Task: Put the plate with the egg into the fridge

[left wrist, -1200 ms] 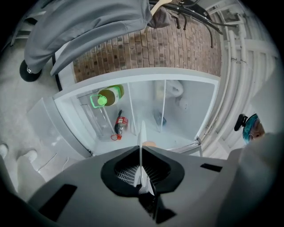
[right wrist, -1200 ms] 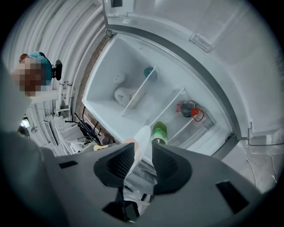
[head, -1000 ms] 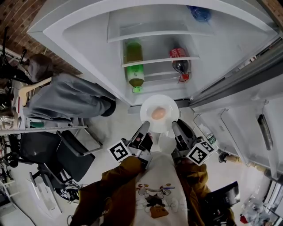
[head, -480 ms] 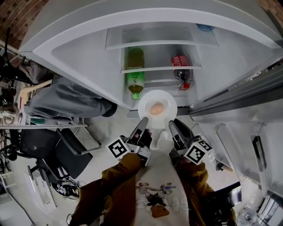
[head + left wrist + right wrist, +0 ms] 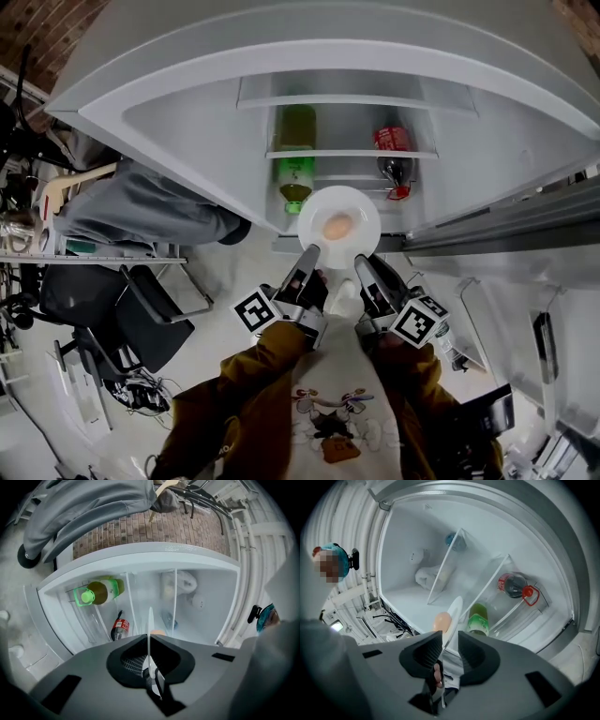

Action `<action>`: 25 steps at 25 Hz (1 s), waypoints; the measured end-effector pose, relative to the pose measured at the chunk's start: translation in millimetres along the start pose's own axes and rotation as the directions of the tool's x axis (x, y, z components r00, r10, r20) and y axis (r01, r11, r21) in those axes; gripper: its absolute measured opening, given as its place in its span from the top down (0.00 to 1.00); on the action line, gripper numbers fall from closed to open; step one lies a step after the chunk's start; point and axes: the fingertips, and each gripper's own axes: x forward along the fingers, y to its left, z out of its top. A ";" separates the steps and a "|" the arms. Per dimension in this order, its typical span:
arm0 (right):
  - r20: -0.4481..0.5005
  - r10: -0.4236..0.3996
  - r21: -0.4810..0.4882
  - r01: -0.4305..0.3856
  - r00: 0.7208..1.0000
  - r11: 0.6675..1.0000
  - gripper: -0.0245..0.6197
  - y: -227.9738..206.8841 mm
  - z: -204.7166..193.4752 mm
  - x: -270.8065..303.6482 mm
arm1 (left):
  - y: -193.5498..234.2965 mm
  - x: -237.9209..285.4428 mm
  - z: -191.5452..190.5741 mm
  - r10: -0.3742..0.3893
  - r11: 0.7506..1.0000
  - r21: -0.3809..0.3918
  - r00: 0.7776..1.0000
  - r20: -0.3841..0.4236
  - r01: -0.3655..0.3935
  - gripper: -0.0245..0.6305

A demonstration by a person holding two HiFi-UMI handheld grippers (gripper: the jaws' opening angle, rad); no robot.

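Grey cloth, a jacket, lies draped over a chair at the far left, with a black office chair below it on the pale floor. The white fridge stands open. On its glass shelf a green bottle sits to the left. The left gripper reaches forward with its jaws closed narrow on the near left rim of the plate; the left gripper view shows the rim edge-on, pinched between the pads. The white plate is held level at the mouth of the fridge, just below the bottle shelf and not resting on any shelf. The egg sits at its centre. The right gripper grips the near right rim, jaws partly closed on it. A red-capped cola bottle lies on the shelf to the right.
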 end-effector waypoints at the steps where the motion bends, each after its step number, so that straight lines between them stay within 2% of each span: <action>1: -0.001 -0.001 0.006 0.001 1.000 1.000 0.80 2.0 -0.5 3.7 | -1.1 2.9 2.3 -0.002 1.000 0.002 1.000 -0.007 0.002 0.93; 8: -0.004 -0.025 0.036 0.025 1.000 0.999 0.80 7.5 -5.2 22.4 | -3.3 13.8 10.3 -0.010 1.000 0.005 0.999 -0.042 0.010 0.93; 10: -0.006 -0.032 0.047 0.033 0.999 0.998 0.85 7.3 -7.6 23.1 | -0.8 13.6 10.6 -0.005 1.000 -0.006 0.999 -0.045 0.004 0.93; 14: 0.008 -0.044 0.070 0.043 0.999 0.997 0.85 6.0 -6.3 26.4 | 0.0 16.3 14.0 -0.005 1.000 -0.007 0.999 -0.043 0.005 0.93; 20: 0.020 -0.018 0.186 0.014 1.000 0.983 0.90 6.0 -7.5 33.2 | 3.9 15.5 19.8 0.006 1.000 -0.008 1.000 -0.023 -0.006 0.93; 25: 0.061 -0.007 0.340 -0.014 0.998 0.940 0.93 0.2 -8.6 37.1 | 6.2 16.6 23.6 0.018 0.999 0.027 0.999 -0.029 -0.017 0.93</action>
